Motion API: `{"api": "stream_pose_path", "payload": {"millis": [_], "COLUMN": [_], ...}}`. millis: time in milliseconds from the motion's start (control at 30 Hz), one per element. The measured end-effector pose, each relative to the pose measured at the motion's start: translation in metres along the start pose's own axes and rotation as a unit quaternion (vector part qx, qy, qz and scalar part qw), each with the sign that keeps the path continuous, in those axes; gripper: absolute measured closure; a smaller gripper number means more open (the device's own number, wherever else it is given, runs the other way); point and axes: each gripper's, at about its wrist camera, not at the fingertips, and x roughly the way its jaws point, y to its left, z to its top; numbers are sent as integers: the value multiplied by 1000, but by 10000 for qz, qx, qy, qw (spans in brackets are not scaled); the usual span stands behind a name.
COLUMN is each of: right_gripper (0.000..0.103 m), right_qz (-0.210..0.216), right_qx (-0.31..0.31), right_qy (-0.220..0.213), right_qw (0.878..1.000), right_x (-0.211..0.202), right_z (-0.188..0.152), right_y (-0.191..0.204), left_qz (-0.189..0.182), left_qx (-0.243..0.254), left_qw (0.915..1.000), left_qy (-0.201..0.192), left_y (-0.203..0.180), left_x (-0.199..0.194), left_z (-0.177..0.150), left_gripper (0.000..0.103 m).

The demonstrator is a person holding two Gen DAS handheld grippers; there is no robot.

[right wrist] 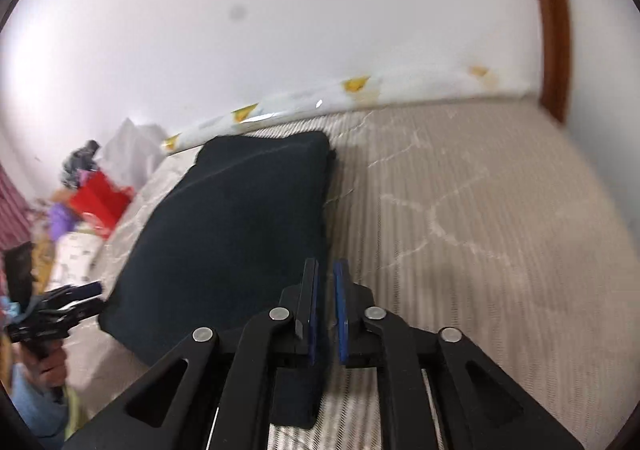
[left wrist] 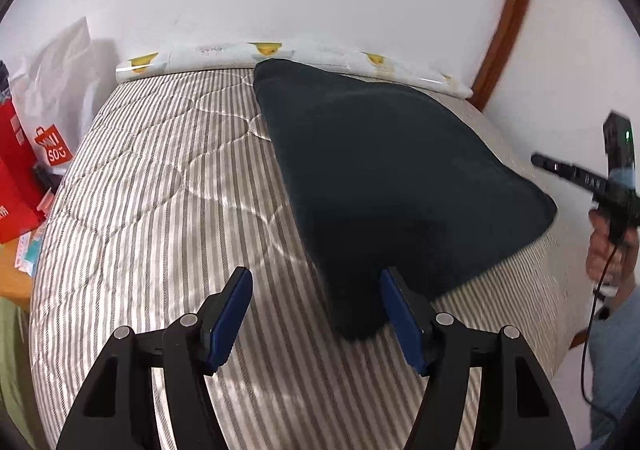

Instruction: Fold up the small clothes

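A dark navy folded garment (left wrist: 384, 178) lies on the striped quilted bed (left wrist: 160, 190). My left gripper (left wrist: 316, 282) is open, its blue pads just in front of the garment's near corner, empty. In the right wrist view the same garment (right wrist: 240, 230) lies left of centre on the bed (right wrist: 480, 230). My right gripper (right wrist: 325, 274) has its pads close together with a narrow gap, over the garment's right edge; nothing shows between them. The right gripper's body also shows in the left wrist view (left wrist: 616, 186), held off the bed's right side.
A white roll with yellow ducks (left wrist: 280, 54) lies along the wall at the bed's far edge. Red shopping bags (left wrist: 24, 178) and clutter stand to the left of the bed. A brown door frame (left wrist: 508, 14) is at the right.
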Motion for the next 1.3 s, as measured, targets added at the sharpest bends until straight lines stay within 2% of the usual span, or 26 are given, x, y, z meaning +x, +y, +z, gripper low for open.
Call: {"api": "stream_pose_path", "payload": {"millis": [133, 233, 300, 367, 400, 433, 500, 533, 600, 667, 767, 900, 967, 1033, 1167, 1300], "right_gripper": [91, 90, 90, 90, 90, 90, 90, 90, 90, 90, 90, 89, 87, 78, 76, 76], "right_qz": [142, 33, -88, -235, -324, -513, -1061, -1176, -1183, -1240, -1266, -1168, -1075, -938, -892, -1330], "right_qx": [-99, -291, -291, -259, -253, -285, -367, -344, -246, -336, -333, -271, -268, -296, -434, -316], "right_qy": [-93, -83, 59, 123, 126, 109, -27, -39, 125, 244, 63, -277, -410, -439, -216, 62], "right_qw": [9998, 9995, 9995, 9993, 9991, 9982, 9937, 9925, 9926, 9914, 9914, 9924, 9930, 9942, 9948, 9906], "right_x": [-17, -15, -7, -4, -3, -2, -6, -7, -4, -4, -17, -33, -37, -34, -13, -1], "right_z": [-10, -24, -33, -41, -44, -48, -56, -59, -65, -70, -66, -51, -44, -40, -50, -70], "right_y": [18, 32, 37, 36, 35, 34, 30, 28, 20, 19, 20, 32, 39, 48, 60, 47], "left_qz": [-168, 42, 55, 137, 251, 323, 181, 190, 292, 223, 128, 149, 159, 172, 147, 330], "left_qx": [194, 422, 375, 283, 249, 192, -16, -16, 73, 5, -45, -138, -188, -154, -52, -51], "left_qw": [9996, 9991, 9993, 9994, 9992, 9991, 9998, 9998, 9995, 9996, 9995, 9998, 9996, 9993, 9993, 9994], "left_qy": [129, 67, 27, 119, 190, 195, -36, -58, 66, 157, 298, 45, -114, -285, -345, -119], "left_y": [-9, -22, -27, -29, -30, -28, -22, -20, -19, -18, -16, -11, -10, -13, -24, -28], "left_x": [-3, 2, 8, 16, 19, 20, 11, 9, 12, 12, 4, -20, -30, -34, -19, 3], "left_z": [-10, -15, -13, -11, -10, -10, -11, -12, -17, -22, -31, -36, -30, -17, 10, 13], "left_gripper": [40, 42, 49, 62, 68, 80, 83, 84, 84, 84, 84, 82, 69, 59, 58, 58]}}
